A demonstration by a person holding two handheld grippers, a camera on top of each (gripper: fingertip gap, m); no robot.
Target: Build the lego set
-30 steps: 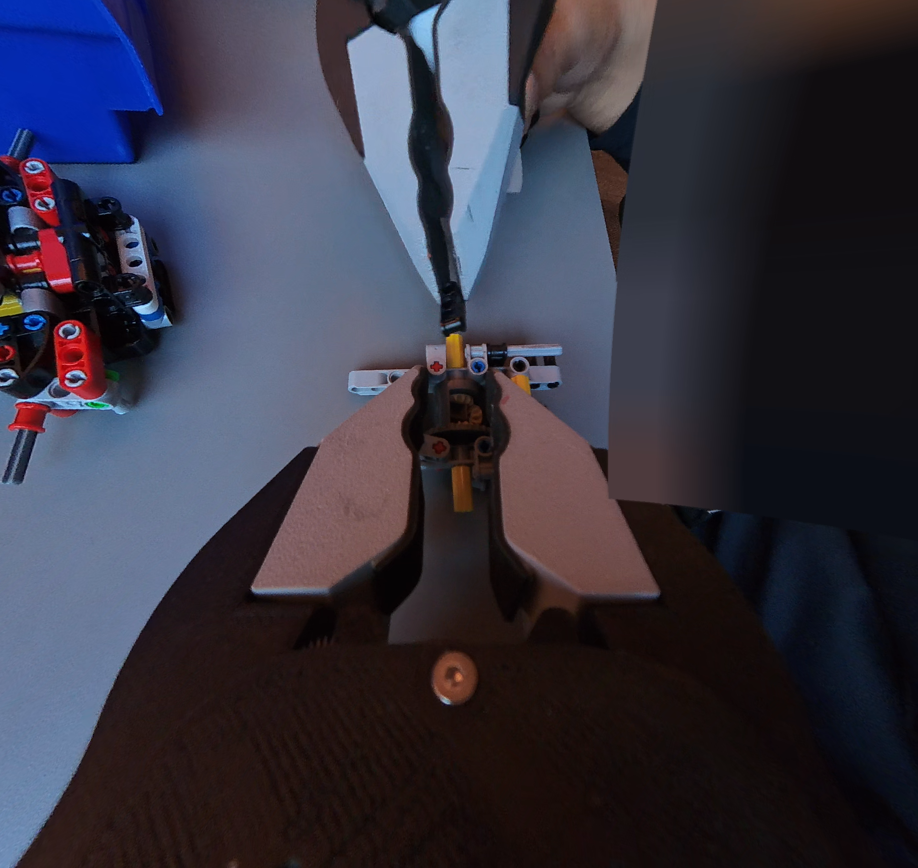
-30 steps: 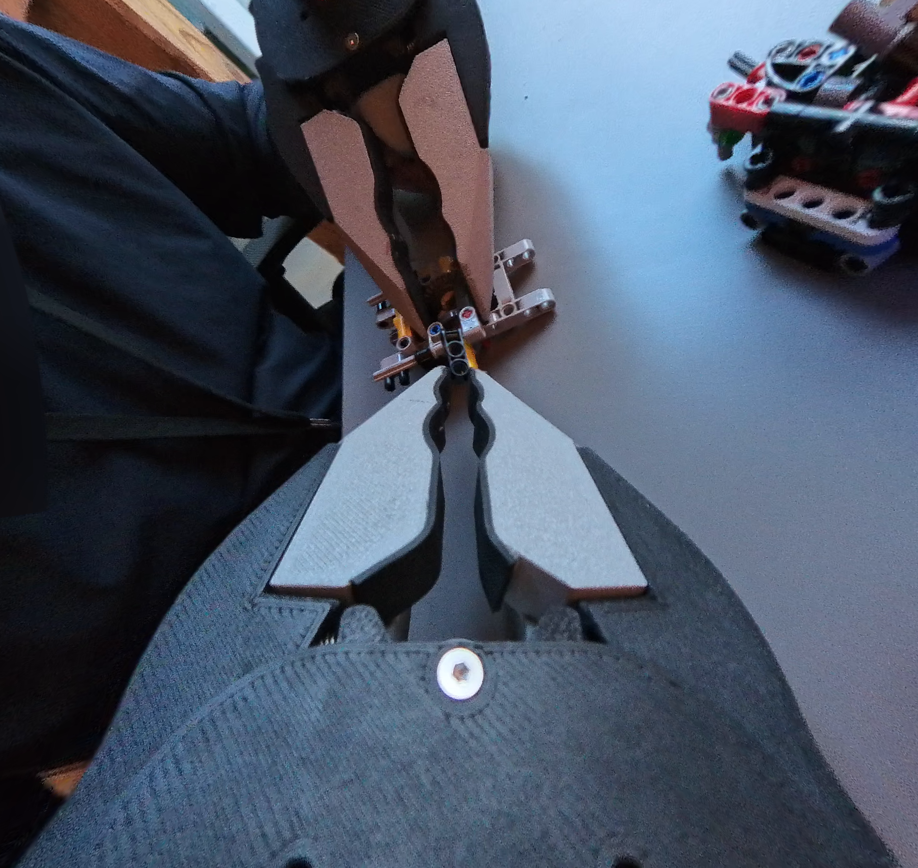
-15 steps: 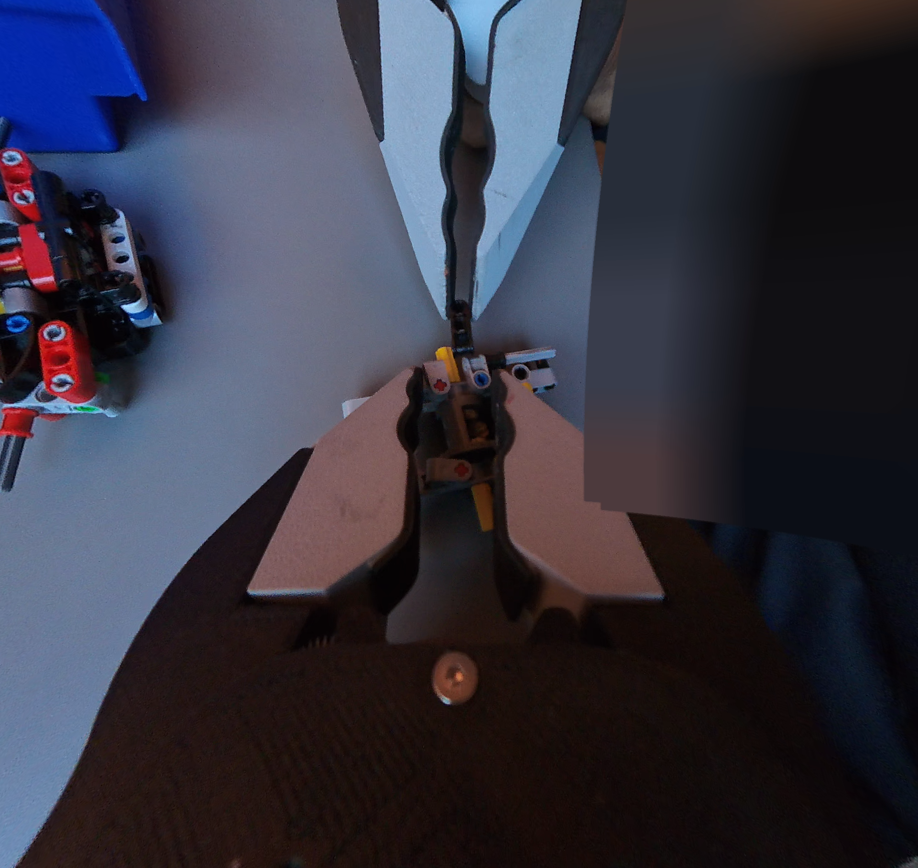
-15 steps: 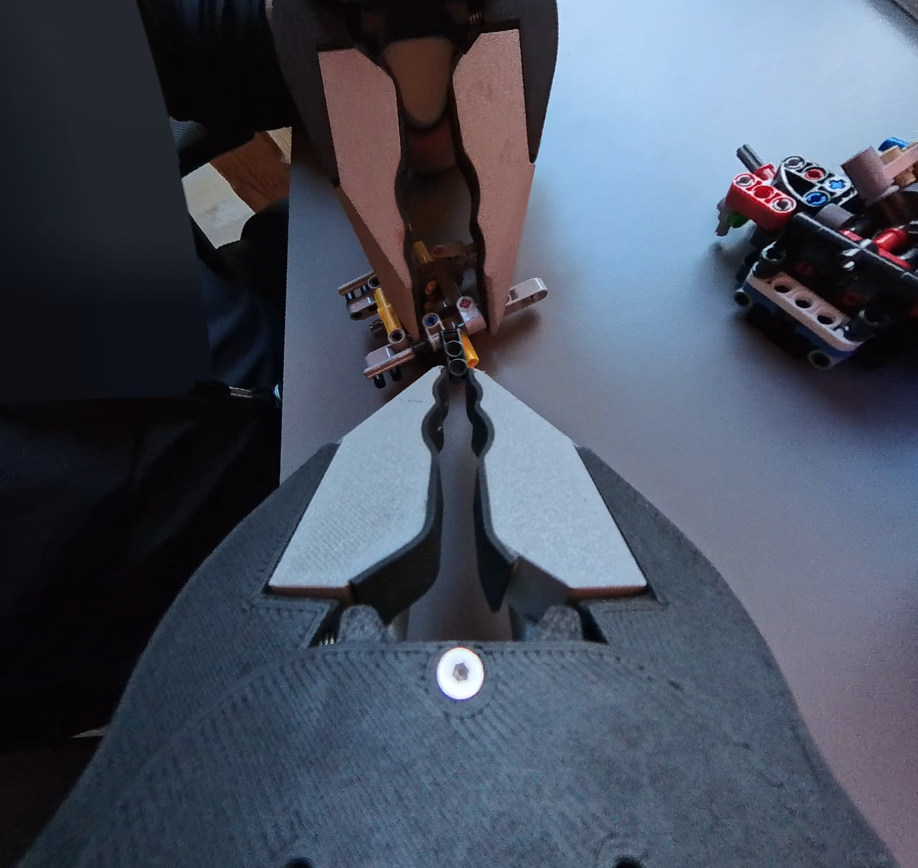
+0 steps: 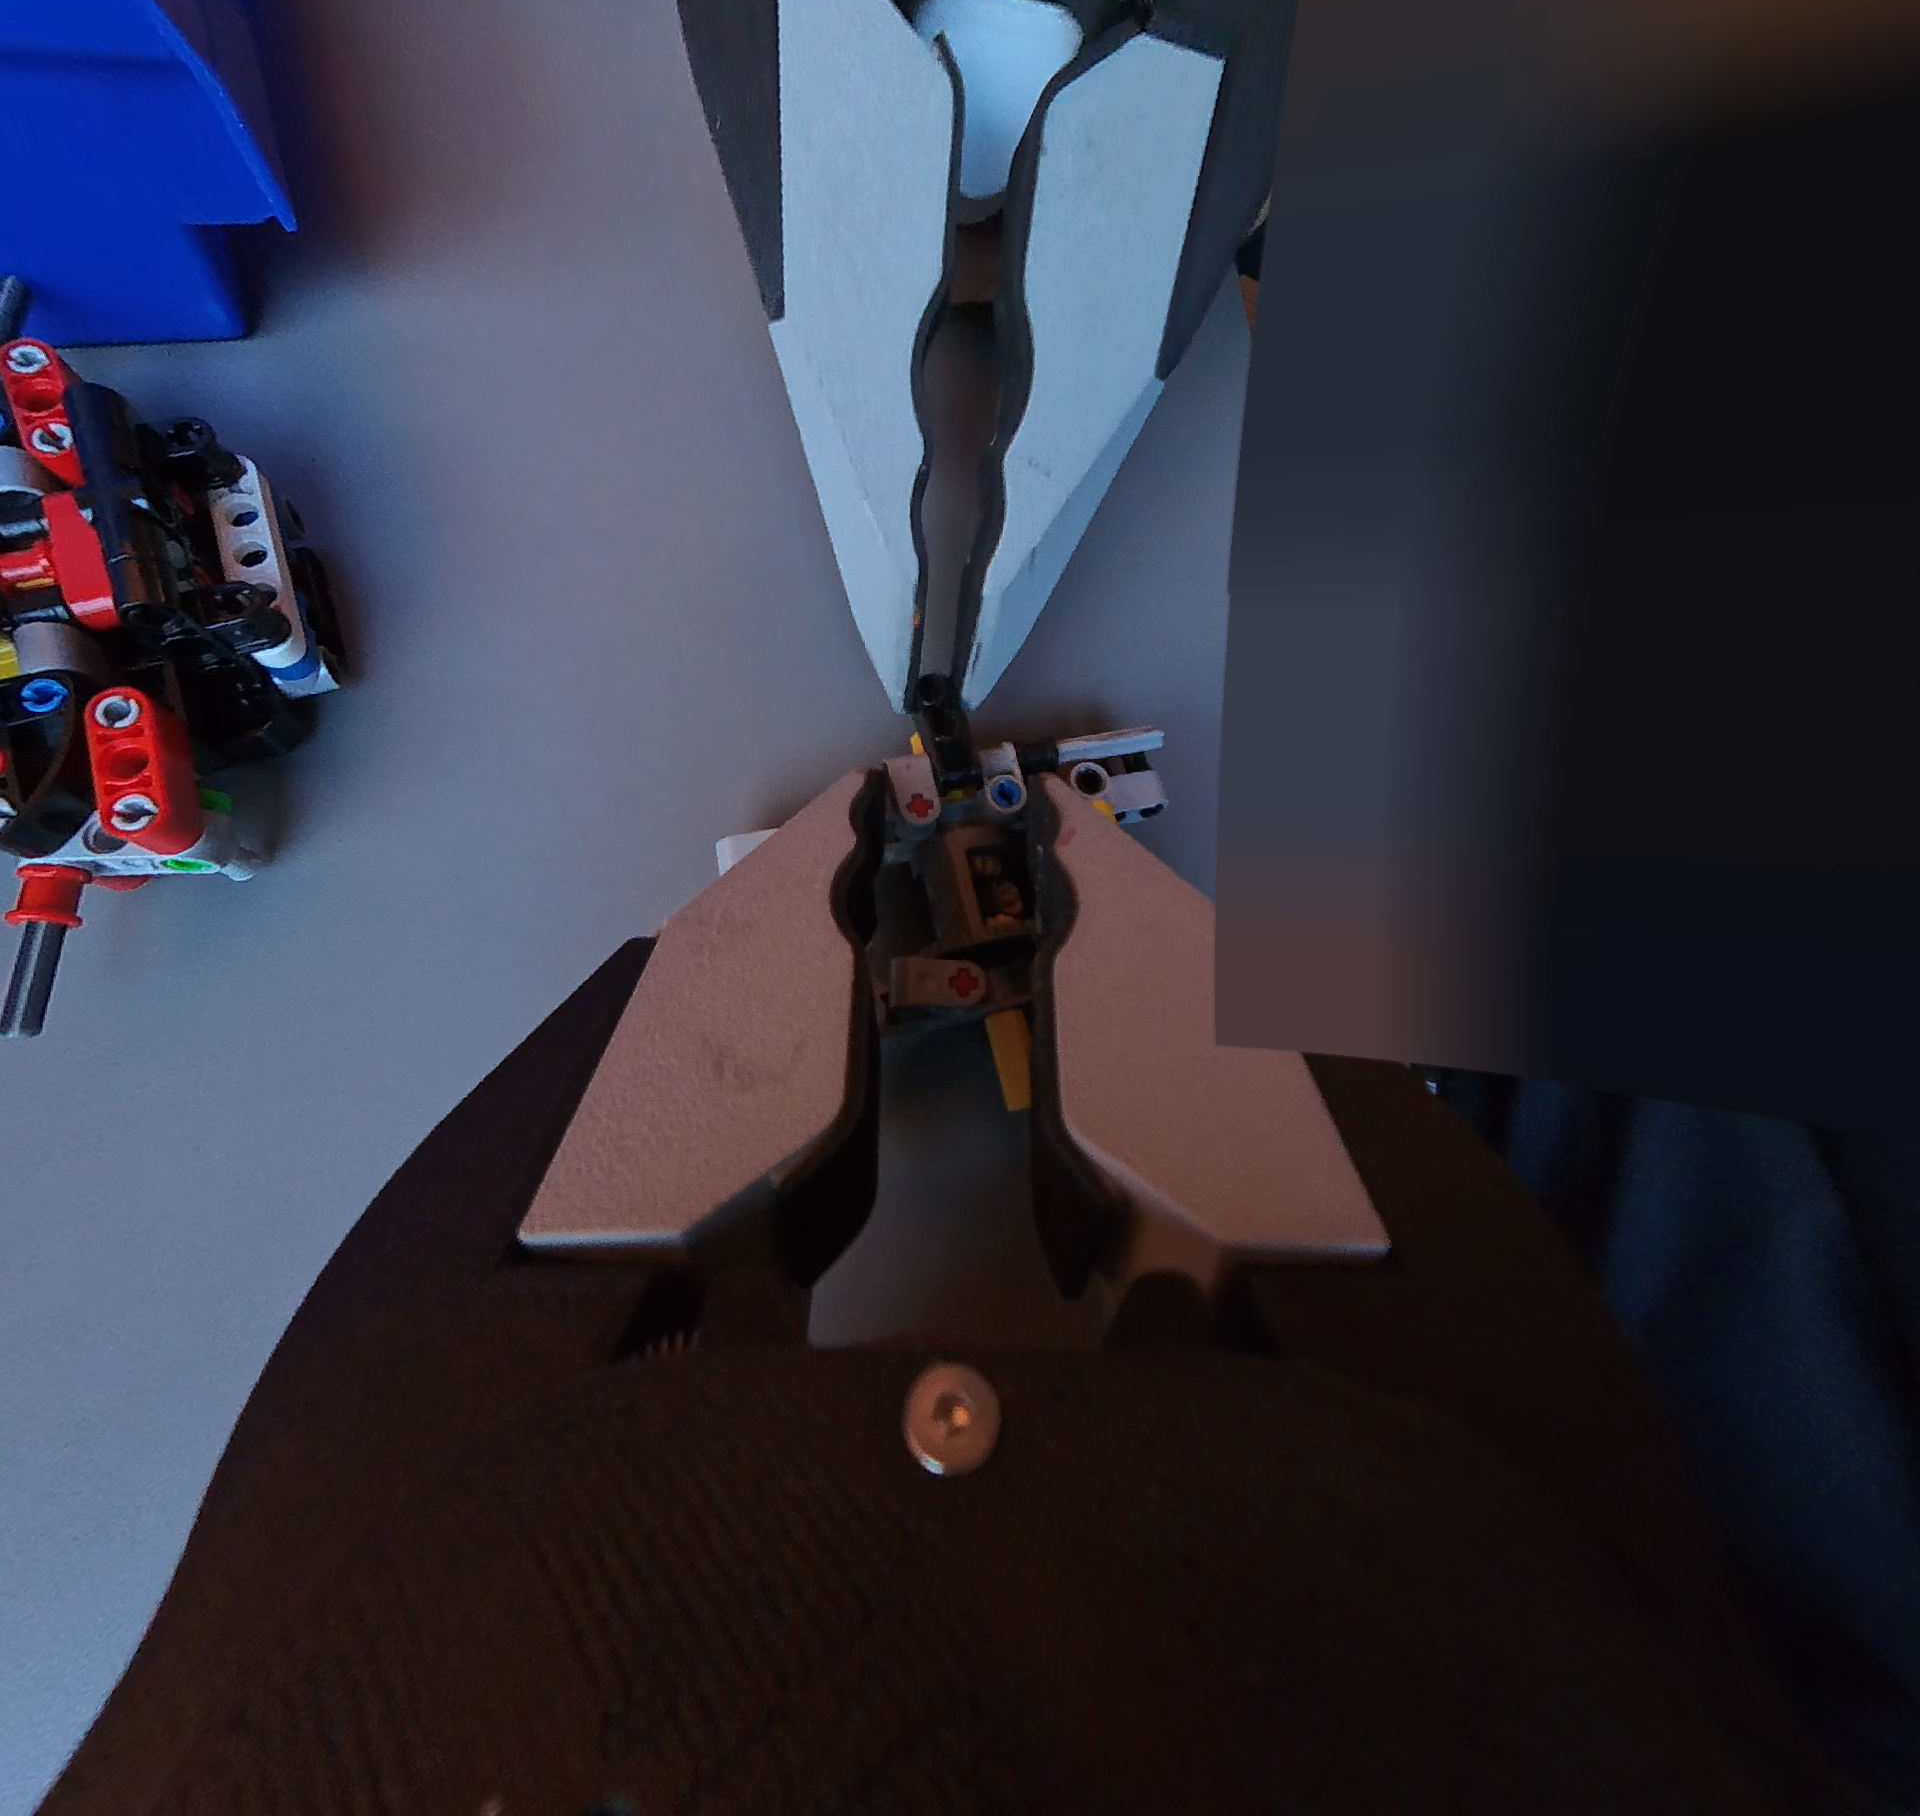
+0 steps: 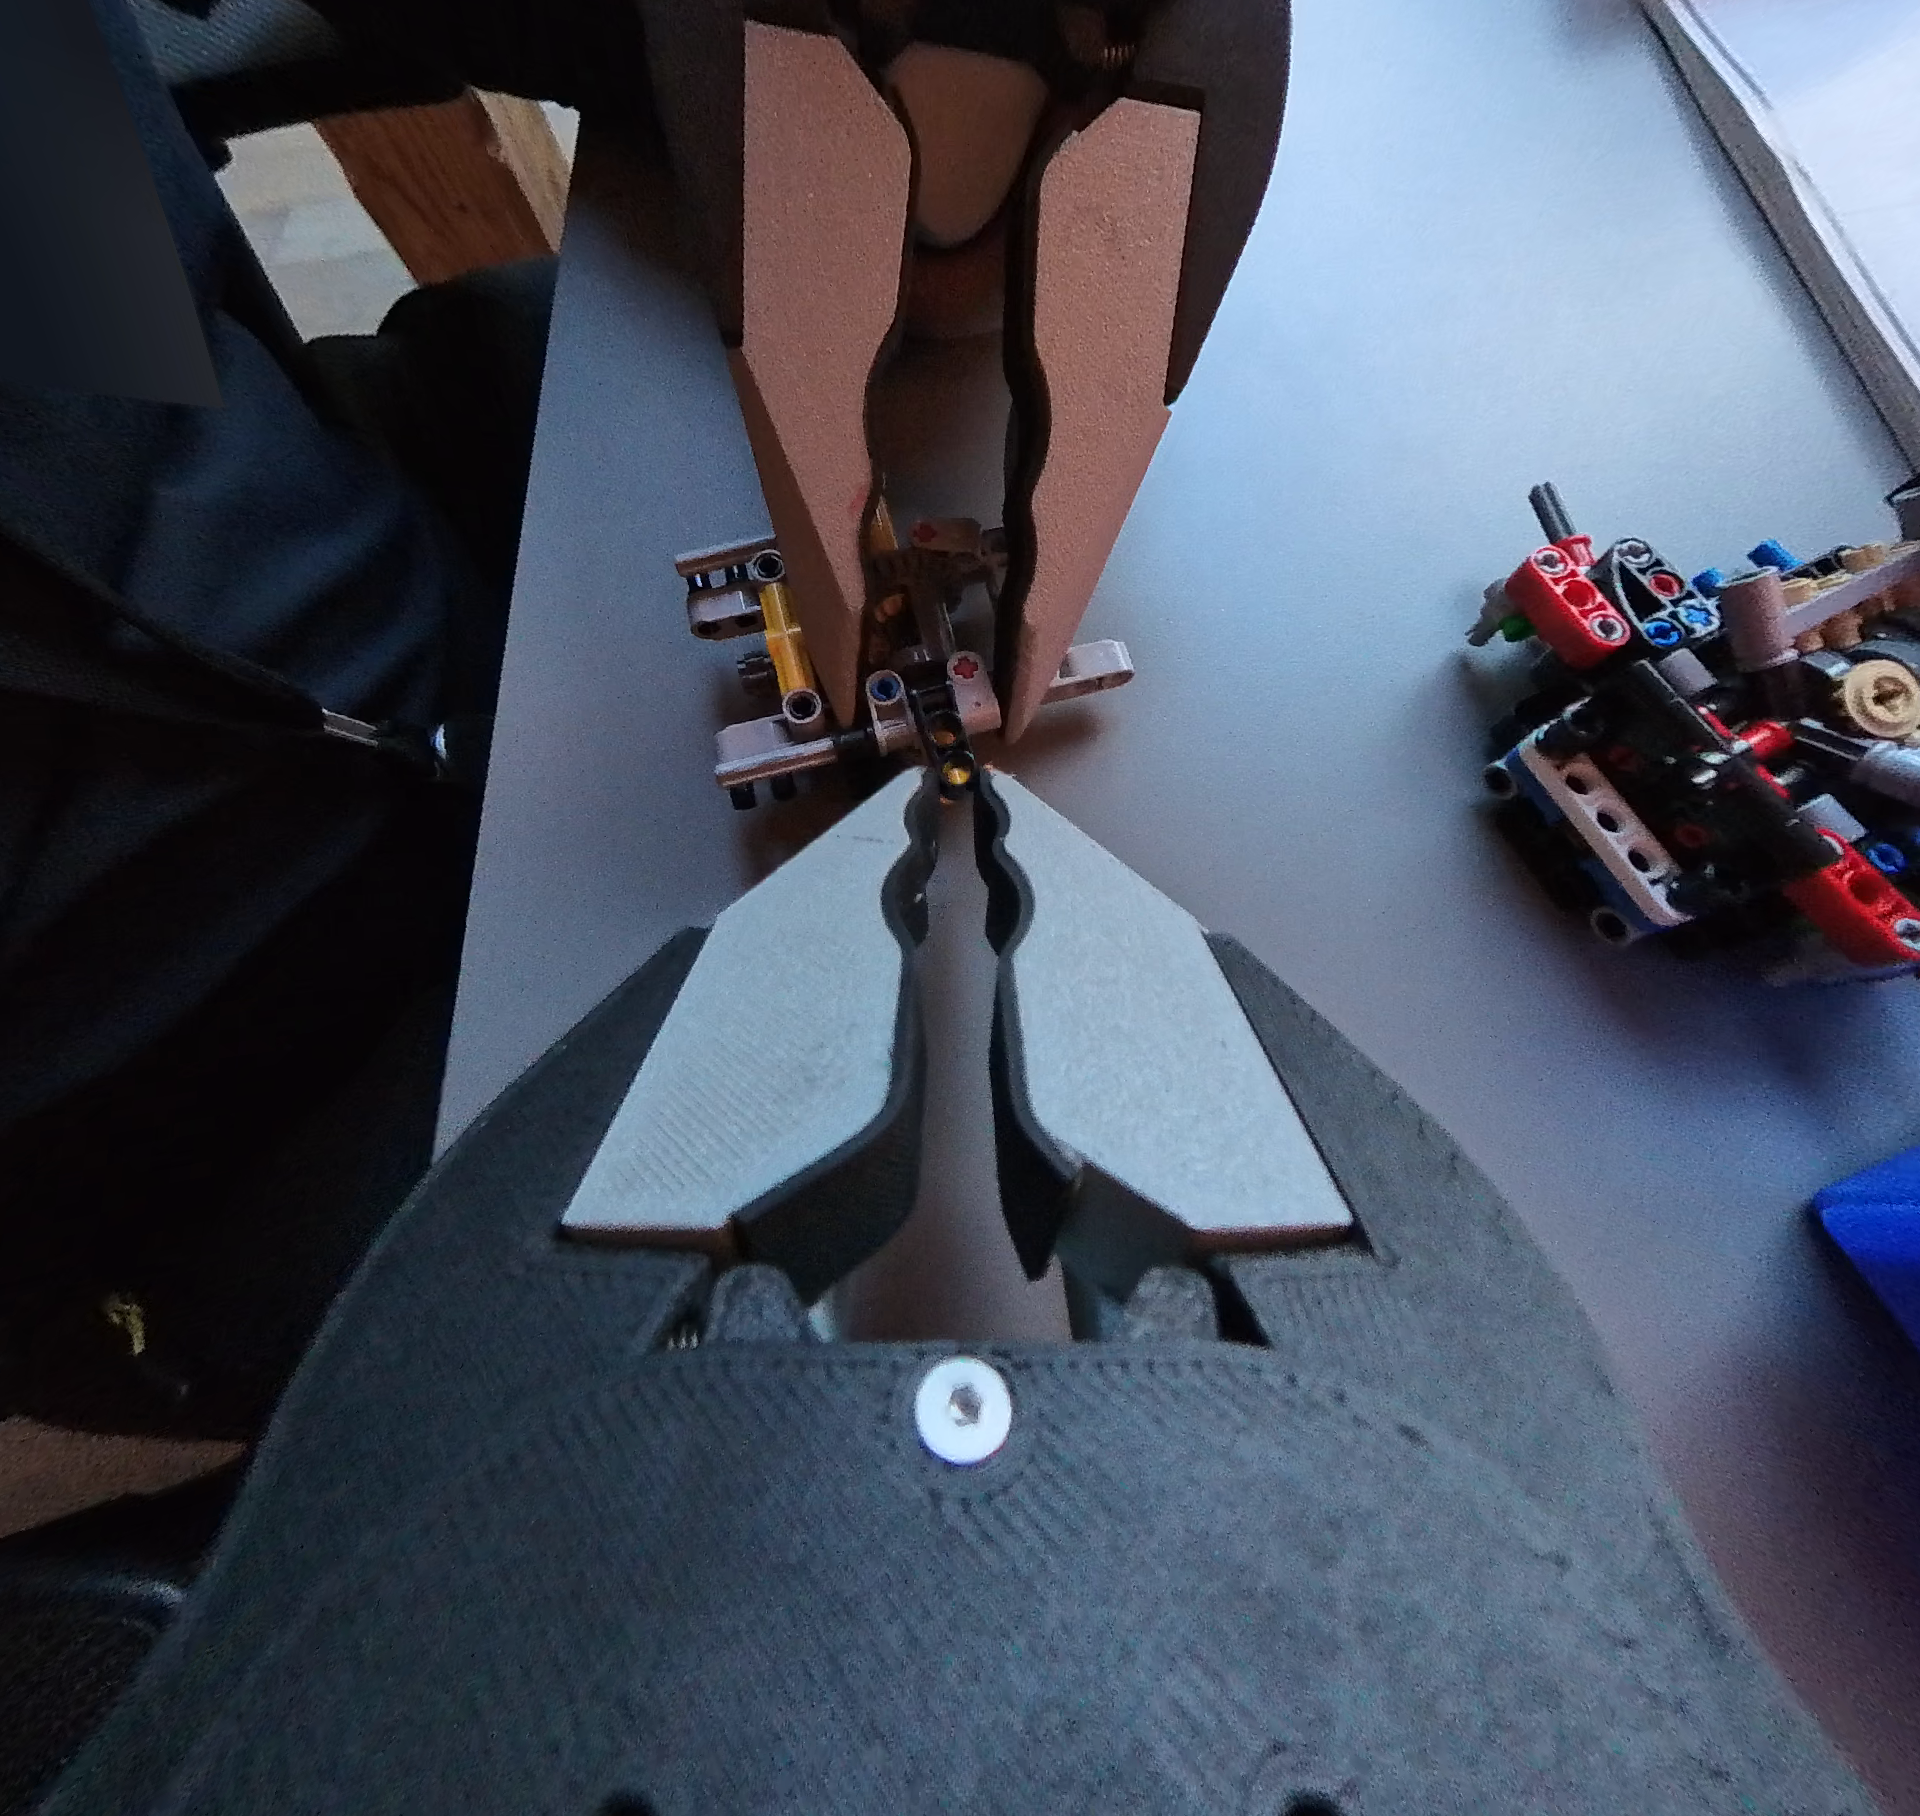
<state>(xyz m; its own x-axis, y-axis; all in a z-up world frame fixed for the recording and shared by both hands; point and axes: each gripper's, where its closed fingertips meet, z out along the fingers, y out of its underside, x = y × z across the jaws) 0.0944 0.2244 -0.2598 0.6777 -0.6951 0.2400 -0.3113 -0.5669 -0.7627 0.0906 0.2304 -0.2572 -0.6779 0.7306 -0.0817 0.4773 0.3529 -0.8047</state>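
**Small grey building-brick assembly held between two tools**

The small grey plastic building-brick assembly (image 5: 961, 862), with yellow axles and red and blue pin ends, sits at the centre of both views, low over the grey table (image 5: 540, 519) near its edge. The left tool (image 5: 951, 831) is clamped on it: its two tan fingers (image 5: 727, 1018) close on the assembly's dark middle block from either side, and grey beams stick out past the fingertips.

A thin black connector piece (image 6: 948, 727) juts from the assembly's far end, its long axis running straight toward the right tool (image 6: 951, 790). That tool's grey fingers (image 6: 790, 1018) are pinched on the connector's tip. The two tools face one another nose to nose along one line, both tilted down toward the table.

A larger red, black and white brick model (image 5: 125, 644) lies well apart at the left of the left wrist view, below a blue plastic bin (image 5: 114, 104).
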